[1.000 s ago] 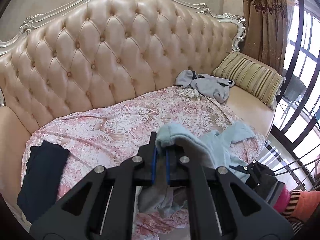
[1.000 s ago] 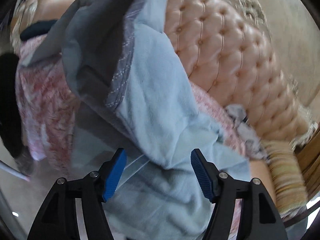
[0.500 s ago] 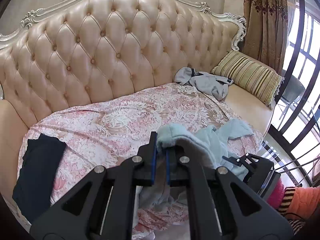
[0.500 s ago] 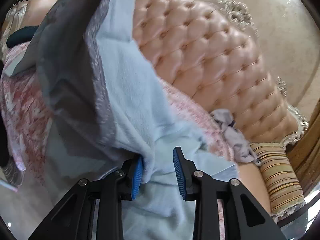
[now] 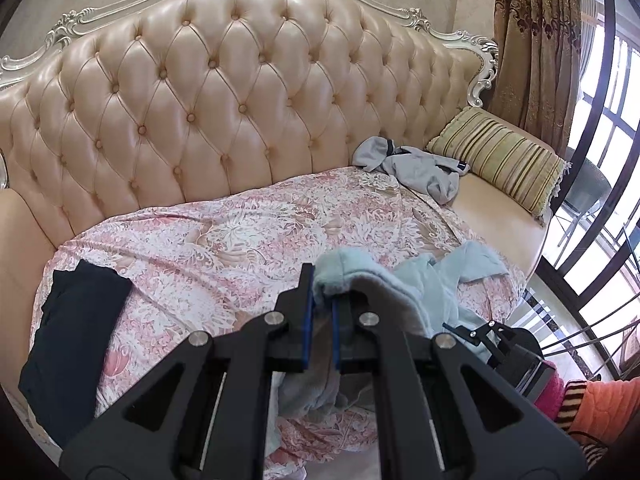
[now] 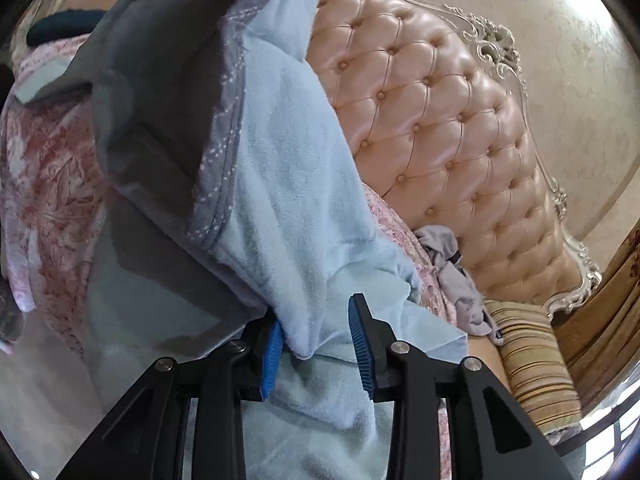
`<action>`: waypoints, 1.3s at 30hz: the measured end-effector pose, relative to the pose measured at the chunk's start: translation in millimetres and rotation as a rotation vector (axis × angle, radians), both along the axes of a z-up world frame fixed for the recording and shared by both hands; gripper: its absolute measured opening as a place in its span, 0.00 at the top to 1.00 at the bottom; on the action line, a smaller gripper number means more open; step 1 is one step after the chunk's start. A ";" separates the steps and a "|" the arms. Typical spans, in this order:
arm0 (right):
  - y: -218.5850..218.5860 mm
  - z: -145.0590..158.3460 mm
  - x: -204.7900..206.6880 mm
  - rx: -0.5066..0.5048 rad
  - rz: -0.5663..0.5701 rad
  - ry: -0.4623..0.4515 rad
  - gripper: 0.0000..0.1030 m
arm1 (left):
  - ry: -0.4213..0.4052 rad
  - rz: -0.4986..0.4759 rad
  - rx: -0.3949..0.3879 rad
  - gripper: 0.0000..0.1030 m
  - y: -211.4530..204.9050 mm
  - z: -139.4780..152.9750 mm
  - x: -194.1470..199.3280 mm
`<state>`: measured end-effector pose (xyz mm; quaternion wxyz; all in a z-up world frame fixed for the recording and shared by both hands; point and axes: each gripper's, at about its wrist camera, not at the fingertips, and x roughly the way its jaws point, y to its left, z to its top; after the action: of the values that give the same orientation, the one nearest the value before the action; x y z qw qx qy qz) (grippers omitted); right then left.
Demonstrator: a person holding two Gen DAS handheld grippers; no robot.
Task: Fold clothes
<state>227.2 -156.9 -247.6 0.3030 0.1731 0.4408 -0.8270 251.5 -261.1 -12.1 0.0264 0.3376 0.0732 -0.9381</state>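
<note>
A big soft sofa (image 5: 248, 92) has a pink flowery sheet (image 5: 240, 240) on it. A black cloth (image 5: 72, 332), a grey top (image 5: 416, 168), a light blue top (image 5: 440, 276) and a stripy pillow (image 5: 500, 160) lie there.

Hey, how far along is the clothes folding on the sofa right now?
Done, apparently: one dark garment lies flat at the left end of the floral cover. In hand: the light blue garment, pinched by the left tool; the right tool straddles a fold of it with a gap remaining, and it is bunched. Left: folding it, then the crumpled grey garment beside the striped cushion.
</note>
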 end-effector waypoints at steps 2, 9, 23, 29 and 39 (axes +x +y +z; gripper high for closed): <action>-0.7 -1.6 1.4 0.006 0.007 -0.009 0.70 | 0.000 0.002 0.004 0.92 -1.0 -0.7 0.6; 5.0 4.8 -11.8 -0.037 0.007 -0.110 0.95 | -0.009 0.008 0.003 0.92 -4.3 -4.8 2.7; 82.3 217.5 -4.7 -0.334 -0.084 0.235 0.95 | 0.179 0.012 -0.033 0.91 0.4 57.6 52.2; 112.6 320.0 39.6 -0.429 -0.062 0.460 0.95 | 0.286 -0.032 -0.080 0.91 16.5 107.5 95.8; 130.1 360.3 78.3 -0.487 -0.048 0.548 0.95 | 0.359 -0.061 -0.187 0.91 38.1 156.4 143.9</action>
<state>305.5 -26.8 112.7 0.1864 -0.1217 0.2916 -0.9303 395.5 -222.9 144.2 0.0155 0.1630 -0.0209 -0.9863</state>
